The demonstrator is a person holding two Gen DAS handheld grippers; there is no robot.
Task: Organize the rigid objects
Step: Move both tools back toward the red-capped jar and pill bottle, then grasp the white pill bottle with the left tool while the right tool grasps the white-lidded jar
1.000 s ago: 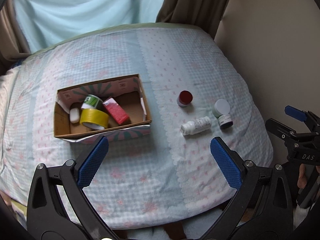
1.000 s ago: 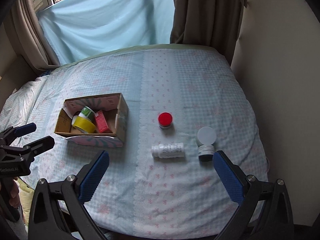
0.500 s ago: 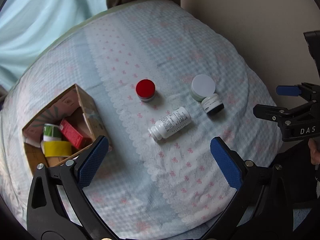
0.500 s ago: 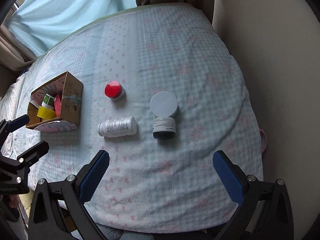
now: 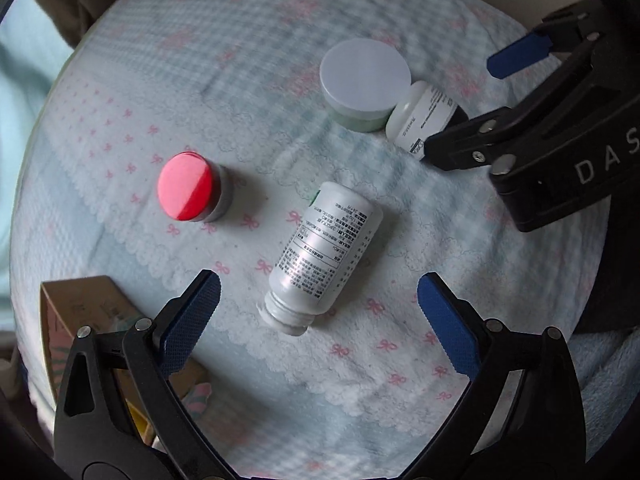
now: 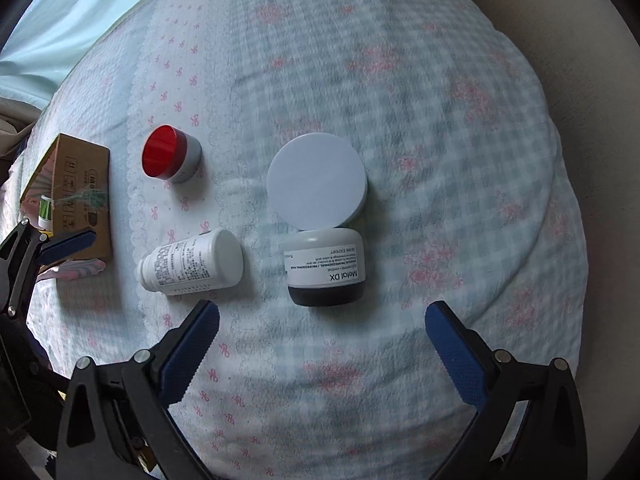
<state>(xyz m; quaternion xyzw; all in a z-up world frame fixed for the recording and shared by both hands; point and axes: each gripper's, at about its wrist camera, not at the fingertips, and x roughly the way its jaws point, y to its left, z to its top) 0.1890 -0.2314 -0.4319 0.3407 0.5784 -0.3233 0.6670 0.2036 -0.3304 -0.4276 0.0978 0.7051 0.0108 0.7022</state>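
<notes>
A white pill bottle [image 5: 324, 248] [image 6: 192, 268] lies on its side on the bedcover. My left gripper [image 5: 318, 278] hangs right above it, its jaws wide and closing, with the bottle's cap end between the fingers and neither pad touching it. A black-and-white jar [image 6: 326, 268] [image 5: 424, 118] lies on its side against a round white-lidded jar [image 6: 316, 182] [image 5: 364, 80]. My right gripper [image 6: 323, 306] [image 5: 464, 100] hovers over the lying jar, jaws wide and closing, nothing between the pads. A red-lidded jar [image 5: 185, 186] [image 6: 164, 156] stands upright to the left.
A cardboard box [image 5: 80, 308] [image 6: 76, 184] holding a few items sits at the left, partly behind my left gripper [image 6: 48, 236]. The checked bedcover [image 6: 440, 120] drops off at its right edge beside a beige wall. A pale blue curtain hangs at the far left.
Both grippers have come down close over the bed, so the jars and bottle look much larger. The left view has rolled, and the box has slid to the lower left edge.
</notes>
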